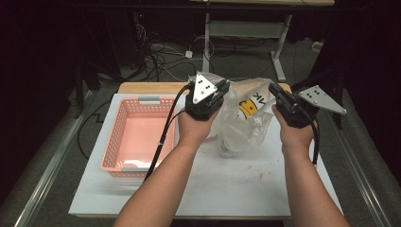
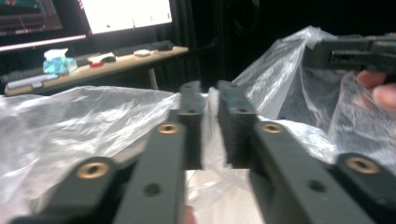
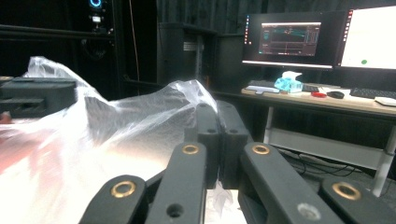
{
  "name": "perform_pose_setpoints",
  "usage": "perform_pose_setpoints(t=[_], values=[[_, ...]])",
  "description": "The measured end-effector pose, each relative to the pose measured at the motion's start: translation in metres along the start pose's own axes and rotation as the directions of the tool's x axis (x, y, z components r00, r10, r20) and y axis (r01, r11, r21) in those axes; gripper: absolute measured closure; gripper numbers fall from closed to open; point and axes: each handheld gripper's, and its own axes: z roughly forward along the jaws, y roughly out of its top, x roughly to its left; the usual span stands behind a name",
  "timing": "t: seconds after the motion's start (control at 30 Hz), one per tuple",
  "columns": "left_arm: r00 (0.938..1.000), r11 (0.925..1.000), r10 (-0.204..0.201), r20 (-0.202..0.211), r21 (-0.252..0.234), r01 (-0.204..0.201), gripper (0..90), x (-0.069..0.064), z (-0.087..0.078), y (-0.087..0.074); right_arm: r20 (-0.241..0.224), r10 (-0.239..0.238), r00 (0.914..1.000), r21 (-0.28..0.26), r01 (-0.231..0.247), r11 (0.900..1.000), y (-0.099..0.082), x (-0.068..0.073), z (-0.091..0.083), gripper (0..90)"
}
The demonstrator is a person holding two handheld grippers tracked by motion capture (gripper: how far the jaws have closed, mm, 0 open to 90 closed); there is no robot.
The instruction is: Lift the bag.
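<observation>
The clear plastic bag (image 1: 246,120) hangs above the white table (image 1: 227,184), held up betw. the two grippers, its bottom sagging down to just about the tabletop; there's a yellow-and-black print on its side & something pale bunched low inside, can't tell what. The right gripper (image 3: 218,122) has its jaws pressed together w/ a fold of the bag's rim pinched betw. them, so that side is firmly held. The left gripper (image 2: 210,105) is diff.: its jaws stand a narrow gap apart, film runs up through the gap, but the pads don't look to be pressing on it, so I'd call it loose on that side, not a real hold. The pink basket (image 1: 124,123) sits to the left on the table, apart from the bag. As for handling: the film looks very thin, soft & floppy, no stiffness at all, it crumples & drapes wherever it's not supported. Prob. light overall, w/ most of the weight low, which pulls the mouth shut unless both sides are kept spread. Slick too, so a single layer could slide out of smooth pads; a shallow nip may slip. Best place to take hold, imo, is the rim on each side, gathering a doubled fold deep betw. the pads, not the stretched middle, where a hard tug might tear it.
</observation>
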Motion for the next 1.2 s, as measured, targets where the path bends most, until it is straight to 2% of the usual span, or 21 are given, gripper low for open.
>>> perform_pose_setpoints(t=[0.13,0.27,0.37,0.5,0.57,0.67,0.73,0.83,0.93,1.07,1.17,1.2], values=[[0.9994,0.9995,-0.033,0.015,0.001,0.033,62.3,-0.001,-0.016,-0.007,0.009,-0.013,0.9999,0.007,0.013,0.9999,-0.001,-0.001,0.002,90.0],[0.9989,0.9993,-0.036,0.029,0.010,0.036,55.8,-0.008,-0.034,-0.015,0.019,-0.022,0.9996,0.024,0.021,0.9995,-0.004,-0.003,0.004,90.0],[0.9992,0.9998,-0.019,0.035,0.011,0.019,51.3,-0.016,-0.047,-0.020,0.023,-0.021,0.9995,0.032,0.020,0.9993,-0.007,-0.005,0.005,90.0],[0.9977,0.9993,-0.036,0.058,0.010,0.036,44.0,-0.023,-0.062,-0.030,0.028,-0.027,0.9992,0.039,0.026,0.9989,-0.008,-0.004,0.006,90.0],[0.9979,0.9998,-0.018,0.062,0.007,0.018,40.4,-0.028,-0.067,-0.037,0.027,-0.027,0.9993,0.041,0.026,0.9988,-0.008,-0.003,0.006,90.0],[0.9946,0.9990,-0.032,0.099,0.035,0.028,37.0,-0.037,-0.073,-0.051,0.027,-0.029,0.9992,0.046,0.028,0.9985,-0.008,-0.002,0.005,90.0],[0.9913,0.9970,-0.055,0.120,0.061,0.048,34.4,-0.040,-0.072,-0.063,0.027,-0.031,0.9992,0.048,0.030,0.9984,-0.008,-0.002,0.005,90.0],[0.9875,0.9918,-0.085,0.133,0.107,0.070,32.2,-0.044,-0.068,-0.082,0.022,-0.044,0.9988,0.050,0.043,0.9978,-0.007,-0.002,0.003,90.0],[0.9815,0.9823,-0.108,0.158,0.169,0.081,26.3,-0.049,-0.059,-0.099,0.017,-0.046,0.9988,0.050,0.045,0.9977,-0.007,-0.001,0.001,90.0],[0.9702,0.9669,-0.148,0.192,0.235,0.101,19.7,-0.055,-0.050,-0.122,0.005,-0.051,0.9987,0.054,0.050,0.9973,-0.007,0.000,-0.001,90.0],[0.9638,0.9535,-0.168,0.207,0.282,0.105,14.1,-0.057,-0.045,-0.135,-0.005,-0.045,0.9990,0.057,0.045,0.9974,-0.008,0.001,-0.004,90.0],[0.9635,0.9504,-0.164,0.212,0.296,0.096,12.9,-0.057,-0.043,-0.138,-0.008,-0.052,0.9986,0.057,0.052,0.9970,-0.009,0.001,-0.004,90.0]])
